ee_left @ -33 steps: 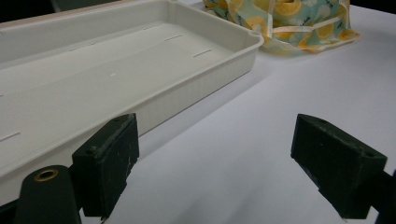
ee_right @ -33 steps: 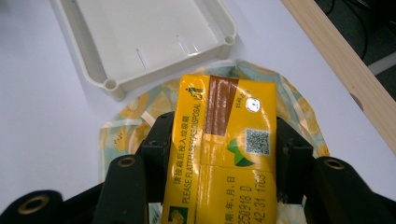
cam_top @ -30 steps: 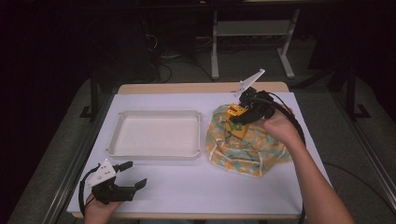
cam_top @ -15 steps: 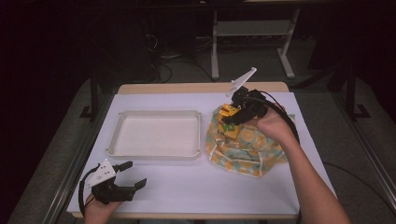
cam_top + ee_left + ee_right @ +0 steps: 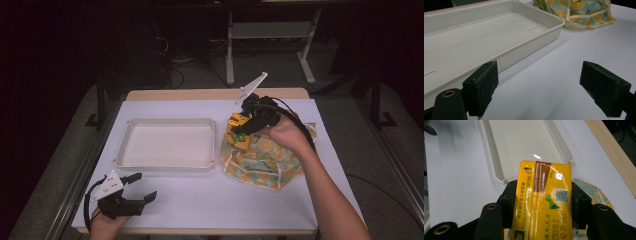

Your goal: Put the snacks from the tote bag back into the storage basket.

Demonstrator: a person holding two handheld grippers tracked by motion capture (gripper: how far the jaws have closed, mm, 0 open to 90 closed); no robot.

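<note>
A yellow drink carton [image 5: 544,197] with a QR code and printed date is clamped between the jaws of my right gripper [image 5: 542,202]. In the high view that right gripper [image 5: 246,124] holds the carton [image 5: 239,120] above the left top of a lemon-print cloth bag [image 5: 265,160], close to the right end of the white tray [image 5: 167,161]. My left gripper [image 5: 136,188] rests low at the table's front left corner, its jaws wide apart with nothing between them. In its own view the left gripper [image 5: 549,87] faces the tray wall [image 5: 534,42] and the bag [image 5: 576,12].
White paper [image 5: 210,200] covers the table, with a wooden edge strip [image 5: 200,94] at the back. The tray holds nothing. Beyond the table stand a metal frame [image 5: 270,35] and cables on the dark floor.
My right gripper has moved left and slightly up with the yellow carton, from over the bag's middle toward the tray's right end. The left gripper has stayed put.
</note>
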